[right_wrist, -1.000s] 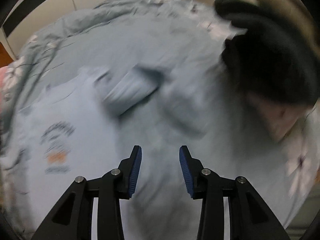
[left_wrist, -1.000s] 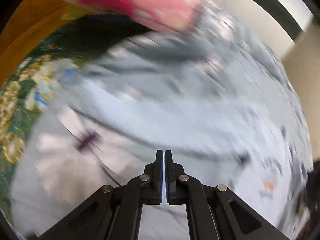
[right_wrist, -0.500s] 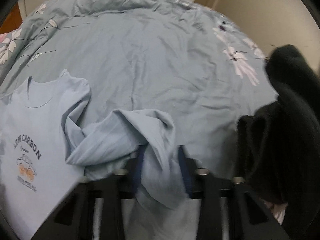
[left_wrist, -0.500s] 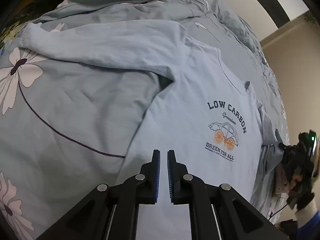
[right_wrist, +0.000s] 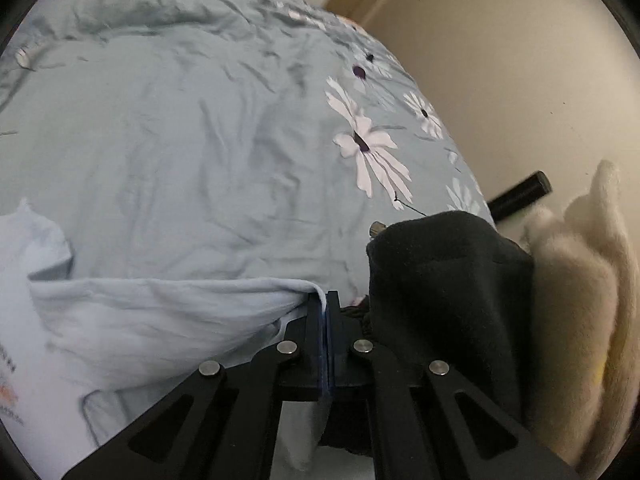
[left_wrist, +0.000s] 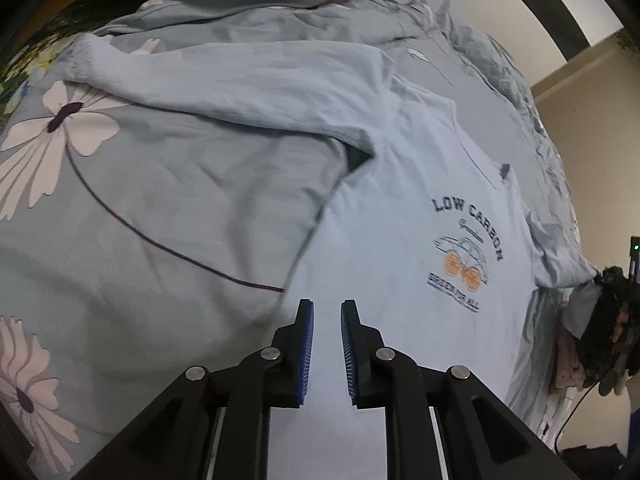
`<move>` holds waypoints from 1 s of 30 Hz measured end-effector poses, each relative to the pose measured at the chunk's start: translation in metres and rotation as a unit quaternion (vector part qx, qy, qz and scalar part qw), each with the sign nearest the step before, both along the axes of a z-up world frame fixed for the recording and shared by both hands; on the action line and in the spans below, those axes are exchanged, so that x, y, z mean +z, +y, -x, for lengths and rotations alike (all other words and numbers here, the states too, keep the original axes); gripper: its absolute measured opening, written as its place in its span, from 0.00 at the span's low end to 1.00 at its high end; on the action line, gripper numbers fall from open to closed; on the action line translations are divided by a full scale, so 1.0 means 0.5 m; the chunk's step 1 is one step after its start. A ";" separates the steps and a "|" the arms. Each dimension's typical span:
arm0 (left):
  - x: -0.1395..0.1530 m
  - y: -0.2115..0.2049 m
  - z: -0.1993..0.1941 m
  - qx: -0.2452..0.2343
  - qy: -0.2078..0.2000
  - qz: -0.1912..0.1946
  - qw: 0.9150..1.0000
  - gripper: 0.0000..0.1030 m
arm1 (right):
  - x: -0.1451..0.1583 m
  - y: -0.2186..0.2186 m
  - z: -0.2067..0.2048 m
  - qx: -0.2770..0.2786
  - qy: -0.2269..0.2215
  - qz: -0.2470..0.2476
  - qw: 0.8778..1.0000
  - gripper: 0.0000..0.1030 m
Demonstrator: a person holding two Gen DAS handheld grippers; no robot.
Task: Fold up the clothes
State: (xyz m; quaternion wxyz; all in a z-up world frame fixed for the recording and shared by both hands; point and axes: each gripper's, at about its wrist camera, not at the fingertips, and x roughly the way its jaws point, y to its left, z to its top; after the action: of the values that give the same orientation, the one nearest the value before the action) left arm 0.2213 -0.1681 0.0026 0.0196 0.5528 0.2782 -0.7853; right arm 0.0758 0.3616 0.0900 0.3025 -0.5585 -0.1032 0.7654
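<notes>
A pale blue long-sleeved shirt (left_wrist: pixel 400 208) with a "LOW CARBON" car print lies face up on the floral bed cover (left_wrist: pixel 140 220). Its left sleeve (left_wrist: pixel 224 80) stretches out flat to the left. My left gripper (left_wrist: pixel 327 312) is slightly open and empty, hovering over the shirt's lower body near its left side seam. My right gripper (right_wrist: pixel 323 300) is shut on the end of the shirt's right sleeve (right_wrist: pixel 160 312), which is pulled out towards the right. In the left wrist view the right gripper (left_wrist: pixel 616 320) shows at the far right edge, holding that sleeve.
A dark garment (right_wrist: pixel 448 280) and a cream fluffy one (right_wrist: pixel 580 300) lie at the bed's right edge beside my right gripper. A beige wall (right_wrist: pixel 500 80) stands beyond the bed. Rumpled bedding (right_wrist: pixel 160 12) is bunched at the far end.
My right gripper has closed on the right sleeve and drawn it out to the right. My left gripper has opened slightly and steadied over the shirt's lower body.
</notes>
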 end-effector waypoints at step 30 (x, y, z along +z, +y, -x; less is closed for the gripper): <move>-0.109 -0.567 0.089 0.326 0.048 -0.110 0.938 0.16 | -0.099 -0.399 -0.198 0.086 0.041 0.225 0.970 0.53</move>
State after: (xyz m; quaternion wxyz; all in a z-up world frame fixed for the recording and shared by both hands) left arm 0.1770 -0.4514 -0.0519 0.2005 0.3920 0.5282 -0.7260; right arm 0.1748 0.1619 0.0404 0.1057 -0.5691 0.0366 0.8146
